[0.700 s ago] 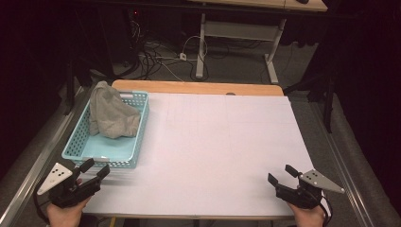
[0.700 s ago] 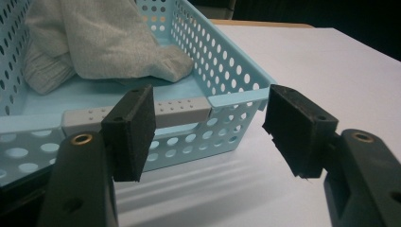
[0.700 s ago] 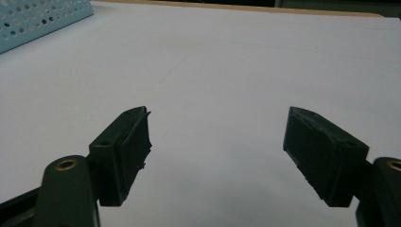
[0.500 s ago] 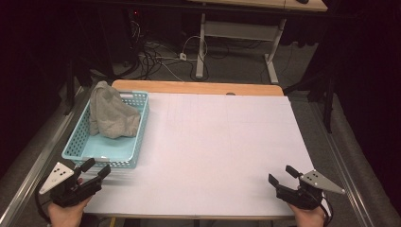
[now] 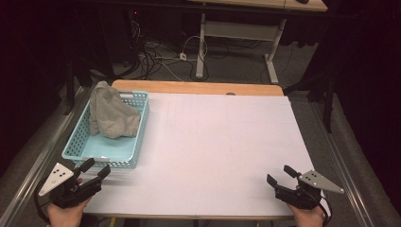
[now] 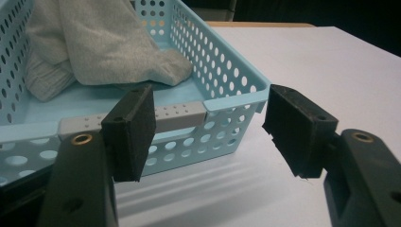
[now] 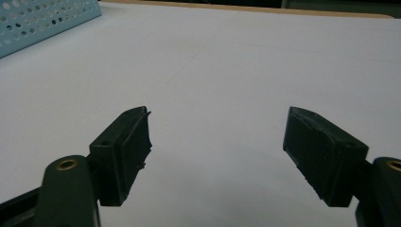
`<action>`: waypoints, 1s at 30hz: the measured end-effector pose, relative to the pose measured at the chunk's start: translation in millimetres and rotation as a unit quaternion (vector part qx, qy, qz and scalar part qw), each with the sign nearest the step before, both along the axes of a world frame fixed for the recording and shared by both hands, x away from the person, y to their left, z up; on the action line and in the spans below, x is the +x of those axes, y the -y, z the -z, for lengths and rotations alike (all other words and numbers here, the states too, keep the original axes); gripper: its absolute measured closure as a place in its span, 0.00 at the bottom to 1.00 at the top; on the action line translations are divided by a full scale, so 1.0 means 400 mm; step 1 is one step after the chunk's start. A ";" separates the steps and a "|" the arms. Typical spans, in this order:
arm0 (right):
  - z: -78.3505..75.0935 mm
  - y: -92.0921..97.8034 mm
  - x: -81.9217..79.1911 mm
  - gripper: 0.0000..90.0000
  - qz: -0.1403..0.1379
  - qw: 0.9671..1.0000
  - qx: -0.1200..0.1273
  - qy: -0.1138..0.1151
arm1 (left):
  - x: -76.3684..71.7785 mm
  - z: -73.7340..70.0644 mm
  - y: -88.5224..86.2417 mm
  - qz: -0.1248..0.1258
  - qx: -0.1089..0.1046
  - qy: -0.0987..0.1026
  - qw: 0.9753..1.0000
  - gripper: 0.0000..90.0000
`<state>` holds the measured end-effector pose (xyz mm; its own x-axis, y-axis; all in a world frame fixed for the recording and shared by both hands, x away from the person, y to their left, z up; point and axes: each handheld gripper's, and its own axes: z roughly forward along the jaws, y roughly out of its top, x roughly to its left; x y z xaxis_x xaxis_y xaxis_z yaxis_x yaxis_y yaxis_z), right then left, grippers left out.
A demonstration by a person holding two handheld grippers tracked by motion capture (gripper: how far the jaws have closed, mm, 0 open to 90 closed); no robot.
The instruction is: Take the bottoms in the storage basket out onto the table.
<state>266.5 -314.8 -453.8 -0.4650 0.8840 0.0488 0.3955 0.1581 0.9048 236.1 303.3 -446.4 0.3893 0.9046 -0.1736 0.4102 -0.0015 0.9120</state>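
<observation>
A light blue perforated basket [image 5: 135, 142] stands at the left of the white table, with a grey cloth [image 5: 111, 116] heaped in its far end. My left gripper [image 5: 97, 169] is open at the table's front left corner, its jaws just short of the basket's near wall. In the left gripper view the basket [image 6: 227, 90] and the cloth [image 6: 104, 42] fill the space beyond the open gripper [image 6: 210, 130]. My right gripper [image 5: 280, 176] rests open at the front right with nothing between its jaws, and in its own view the gripper [image 7: 217, 151] faces bare table.
The white table top [image 5: 222, 137] has a wooden strip [image 5: 198, 88] along its far edge. Behind it stand a desk frame [image 5: 236, 33] and loose cables [image 5: 156, 52] on the floor. Metal rails [image 5: 33, 161] run along both sides.
My left gripper has crept slightly forward toward the basket's near wall. The right gripper has hardly moved.
</observation>
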 end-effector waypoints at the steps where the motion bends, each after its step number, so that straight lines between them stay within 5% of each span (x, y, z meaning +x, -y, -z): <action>1: 0.000 0.000 0.000 0.27 0.000 1.000 0.000 0.000 | 0.001 0.000 -0.001 0.000 -0.002 -0.004 1.000 0.37; 3: 0.000 0.001 0.001 0.26 -0.001 1.000 0.005 0.000 | 0.003 -0.002 -0.004 0.001 -0.009 -0.010 1.000 0.38; 8: 0.000 0.001 0.002 0.25 -0.005 1.000 0.017 0.001 | 0.000 -0.009 0.006 -0.001 0.013 0.002 1.000 0.38; 18: 0.002 -0.002 0.003 0.25 -0.006 1.000 0.008 -0.005 | 0.008 -0.023 0.015 0.006 0.017 0.004 1.000 0.38; 22: 0.003 -0.002 0.004 0.25 -0.007 1.000 0.008 -0.006 | 0.018 -0.033 0.019 0.023 0.001 -0.009 1.000 0.39; 30: 0.002 -0.003 0.002 0.25 -0.010 1.000 0.009 -0.004 | 0.032 -0.056 0.026 0.027 0.008 0.004 1.000 0.39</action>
<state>267.4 -313.6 -454.8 -0.4827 0.8730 0.0695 0.4003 0.1494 0.9041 248.7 292.9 -423.9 0.4394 0.8845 -0.1565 0.4013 -0.0374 0.9152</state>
